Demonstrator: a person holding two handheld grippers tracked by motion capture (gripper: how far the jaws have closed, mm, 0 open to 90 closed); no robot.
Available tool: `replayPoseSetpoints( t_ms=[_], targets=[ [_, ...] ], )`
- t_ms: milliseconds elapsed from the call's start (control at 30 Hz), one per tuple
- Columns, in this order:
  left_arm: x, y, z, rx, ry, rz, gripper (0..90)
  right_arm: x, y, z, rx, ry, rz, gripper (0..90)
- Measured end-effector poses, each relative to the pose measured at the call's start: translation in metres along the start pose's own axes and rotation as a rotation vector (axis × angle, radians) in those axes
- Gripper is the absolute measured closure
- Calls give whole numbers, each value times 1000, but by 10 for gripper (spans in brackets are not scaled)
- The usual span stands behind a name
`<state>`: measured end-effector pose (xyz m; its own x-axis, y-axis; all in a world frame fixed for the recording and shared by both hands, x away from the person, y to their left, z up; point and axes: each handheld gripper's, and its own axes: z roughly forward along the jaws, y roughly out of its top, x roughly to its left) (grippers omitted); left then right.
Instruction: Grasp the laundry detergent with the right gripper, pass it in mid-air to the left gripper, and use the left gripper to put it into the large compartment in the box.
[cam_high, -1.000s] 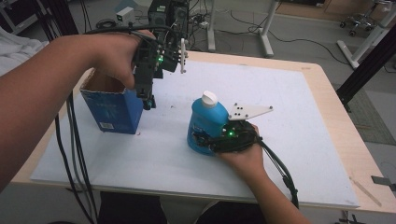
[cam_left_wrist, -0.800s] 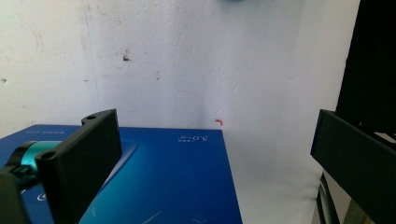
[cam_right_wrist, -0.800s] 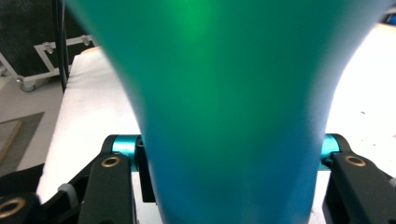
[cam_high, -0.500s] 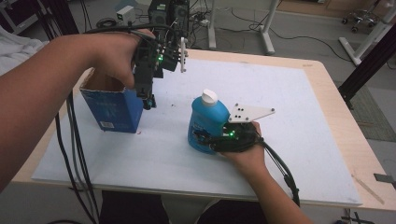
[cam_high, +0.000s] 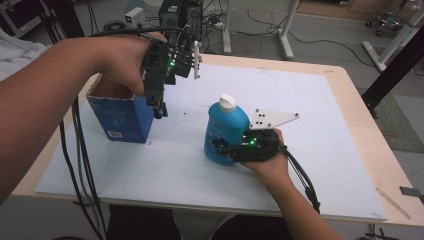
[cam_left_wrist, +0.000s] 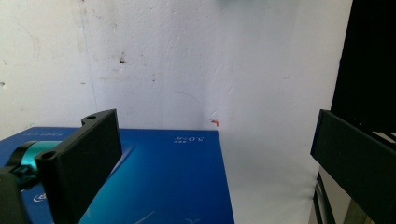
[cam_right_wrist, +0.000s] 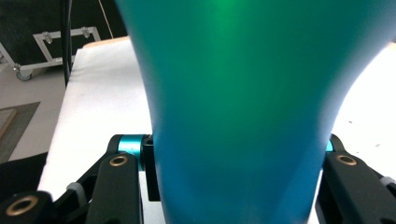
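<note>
Now we squeezed our right gripper (cam_high: 226, 148) low around the smooth, slippery, probably heavy blue bottle (cam_high: 225, 131), while our left gripper (cam_high: 159, 107) stayed open.

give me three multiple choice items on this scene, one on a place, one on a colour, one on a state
1. Where does the blue box stand on the white mat?
A. near its left edge
B. at its right corner
C. on the floor

2. What colour is the cap of the blue bottle?
A. red
B. white
C. black

3. What is the right tool doing?
A. hanging open above the box
B. lying on the mat
C. clamped on the bottle

Answers: 1 A, the high view shows the box at the mat's left side. 2 B, the cap is white. 3 C, the right gripper view shows both jaws against the bottle's sides.
</note>
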<state>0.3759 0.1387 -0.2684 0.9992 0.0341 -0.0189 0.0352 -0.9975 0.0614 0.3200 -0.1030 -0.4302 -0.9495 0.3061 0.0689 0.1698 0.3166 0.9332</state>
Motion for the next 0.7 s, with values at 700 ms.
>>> replayPoseSetpoints(
  t_ms=[700],
  targets=[
    [-14, 25, -29, -20, -5, 40, 18, -7, 50, -20, 32, 105, -110, 461]
  ],
)
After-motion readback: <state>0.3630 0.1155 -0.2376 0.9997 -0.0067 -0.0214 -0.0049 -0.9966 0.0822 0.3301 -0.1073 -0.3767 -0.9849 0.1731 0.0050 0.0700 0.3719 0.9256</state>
